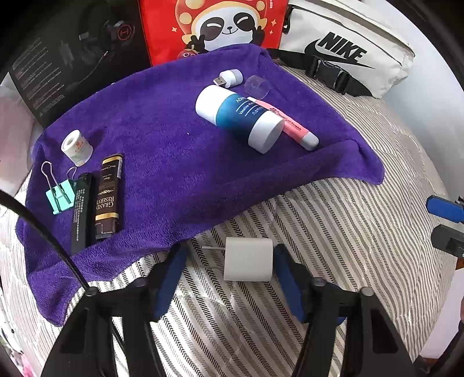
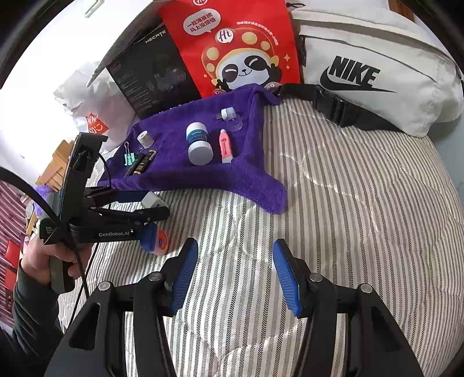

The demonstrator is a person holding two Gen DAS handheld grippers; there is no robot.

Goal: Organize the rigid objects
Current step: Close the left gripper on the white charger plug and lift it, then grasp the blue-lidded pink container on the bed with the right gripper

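Observation:
A purple towel (image 1: pixel 162 139) lies on the striped bed. On it are a white tape roll (image 1: pixel 76 148), a green binder clip (image 1: pixel 59 195), a black stick (image 1: pixel 81 211), a brown "Grand Reserve" tube (image 1: pixel 108 194), a blue-and-white jar (image 1: pixel 239 117) on its side, a pink tube (image 1: pixel 290 126), a white USB plug (image 1: pixel 230 77) and a clear disc (image 1: pixel 256 87). My left gripper (image 1: pixel 229 261) is open around a white charger block (image 1: pixel 248 259) on the bedspread, fingers apart from it. My right gripper (image 2: pixel 236 275) is open and empty over the bed. The left gripper also shows in the right wrist view (image 2: pixel 150 208).
A black headphone box (image 1: pixel 72 58), a red panda bag (image 1: pixel 214 26) and a white Nike pouch (image 1: pixel 348 43) stand behind the towel. An orange-and-blue capped item (image 2: pixel 159 240) lies under the left gripper in the right wrist view. Striped bedspread (image 2: pixel 348 203) spreads to the right.

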